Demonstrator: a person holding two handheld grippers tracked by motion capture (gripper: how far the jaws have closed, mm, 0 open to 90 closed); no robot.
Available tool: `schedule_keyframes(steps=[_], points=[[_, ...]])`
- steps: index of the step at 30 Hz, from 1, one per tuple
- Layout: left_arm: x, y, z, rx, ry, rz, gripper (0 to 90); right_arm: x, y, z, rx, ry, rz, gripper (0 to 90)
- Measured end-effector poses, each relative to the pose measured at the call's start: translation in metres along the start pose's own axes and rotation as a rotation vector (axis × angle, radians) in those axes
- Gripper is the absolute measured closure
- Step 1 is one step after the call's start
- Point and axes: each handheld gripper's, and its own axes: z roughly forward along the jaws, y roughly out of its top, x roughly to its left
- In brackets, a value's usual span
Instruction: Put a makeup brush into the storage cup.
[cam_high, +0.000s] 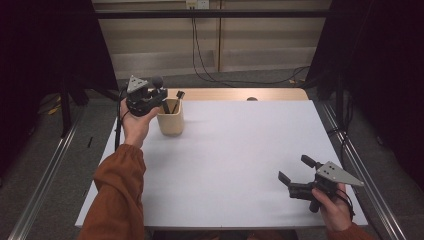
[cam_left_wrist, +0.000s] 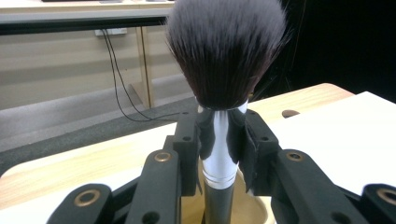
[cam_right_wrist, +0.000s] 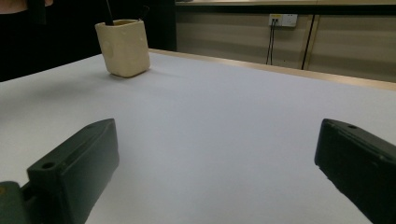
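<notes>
Clamping the makeup brush (cam_left_wrist: 219, 154) upright over the cup (cam_high: 170, 120), the left tool (cam_left_wrist: 220, 135); right tool (cam_high: 292, 172) gapes wide, empty.

A fluffy dark-bristled makeup brush (cam_left_wrist: 226, 51) with a silver ferrule stood upright, bristles up, its black handle reaching down into the cream holder cup (cam_high: 170, 120) below.

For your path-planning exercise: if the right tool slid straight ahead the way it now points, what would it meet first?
Probably nothing close: the open right tool faces bare table. The cup stands far off to the left of its line, though depth is hard to judge.
</notes>
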Motion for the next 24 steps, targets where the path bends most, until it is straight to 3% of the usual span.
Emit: schedule_keyframes(steps=[14, 19, 24], points=[[0.002, -0.017, 0.006, 0.029, -0.005, -0.014, 71.0, 0.001, 0.0, 0.001, 0.008, 0.003, -0.006, 0.0], [-0.006, -0.016, 0.005, 0.023, -0.017, 0.017, 71.0, 0.0, -0.001, 0.001, 0.012, 0.003, -0.01, 0.0], [-0.003, -0.023, 0.01, 0.042, -0.009, -0.004, 71.0, 0.001, 0.0, 0.001, 0.009, 0.005, -0.004, 0.0]])
